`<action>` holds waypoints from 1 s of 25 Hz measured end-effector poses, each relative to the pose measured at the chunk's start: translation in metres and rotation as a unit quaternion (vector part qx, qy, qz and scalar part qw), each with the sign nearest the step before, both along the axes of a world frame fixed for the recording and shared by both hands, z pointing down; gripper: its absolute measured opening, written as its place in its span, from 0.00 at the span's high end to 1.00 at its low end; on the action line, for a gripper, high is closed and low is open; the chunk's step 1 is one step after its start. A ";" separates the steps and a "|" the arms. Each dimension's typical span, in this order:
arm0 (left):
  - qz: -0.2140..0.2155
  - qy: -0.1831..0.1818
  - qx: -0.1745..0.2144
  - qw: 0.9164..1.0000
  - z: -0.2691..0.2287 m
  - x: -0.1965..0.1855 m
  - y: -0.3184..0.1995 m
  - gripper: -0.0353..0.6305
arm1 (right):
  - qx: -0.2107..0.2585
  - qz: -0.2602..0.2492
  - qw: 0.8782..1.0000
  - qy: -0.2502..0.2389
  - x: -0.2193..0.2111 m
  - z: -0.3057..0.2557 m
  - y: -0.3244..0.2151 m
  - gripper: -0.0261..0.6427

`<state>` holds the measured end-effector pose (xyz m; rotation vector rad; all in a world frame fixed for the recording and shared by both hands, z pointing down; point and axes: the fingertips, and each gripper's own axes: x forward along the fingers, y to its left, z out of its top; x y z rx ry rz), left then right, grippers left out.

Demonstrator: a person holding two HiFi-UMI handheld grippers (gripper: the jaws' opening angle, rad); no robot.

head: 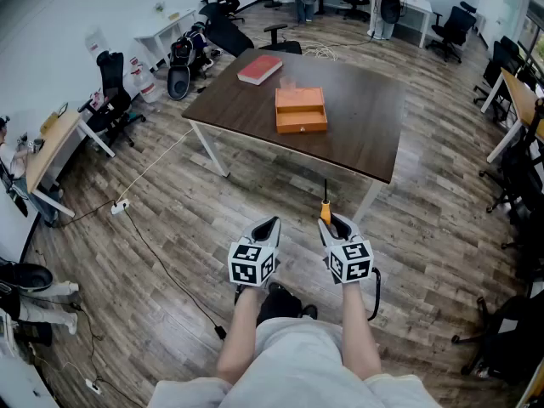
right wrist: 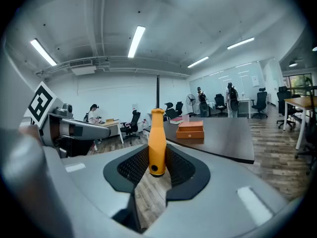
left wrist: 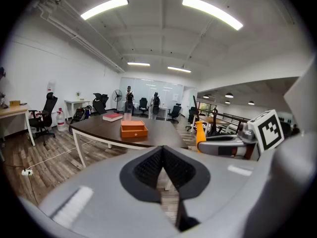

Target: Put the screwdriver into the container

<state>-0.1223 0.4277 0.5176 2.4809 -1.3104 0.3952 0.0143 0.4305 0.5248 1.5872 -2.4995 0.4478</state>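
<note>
My right gripper point(head: 333, 221) is shut on the screwdriver point(head: 325, 209); the orange handle point(right wrist: 157, 142) stands upright between the pads and the dark shaft points up and away. The left gripper point(head: 268, 226) hangs beside it with its jaws together and nothing in them point(left wrist: 163, 150). Both are held over the wooden floor, short of the table. The container, an open orange box point(head: 300, 110), sits near the middle of the dark table point(head: 365, 143). From the left gripper view I see the box point(left wrist: 133, 129) ahead and the screwdriver handle point(left wrist: 200, 138) to the right.
A red book point(head: 260, 69) lies on the table's far corner behind the box. A black cable point(head: 161, 253) and a power strip point(head: 120, 206) lie on the floor to the left. Office chairs and desks line the room's edges.
</note>
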 end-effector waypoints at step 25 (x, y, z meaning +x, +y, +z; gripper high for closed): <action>-0.052 0.015 -0.020 0.998 0.010 -0.039 -0.031 0.87 | -0.012 -0.007 1.000 -0.022 0.009 0.013 -0.049 0.80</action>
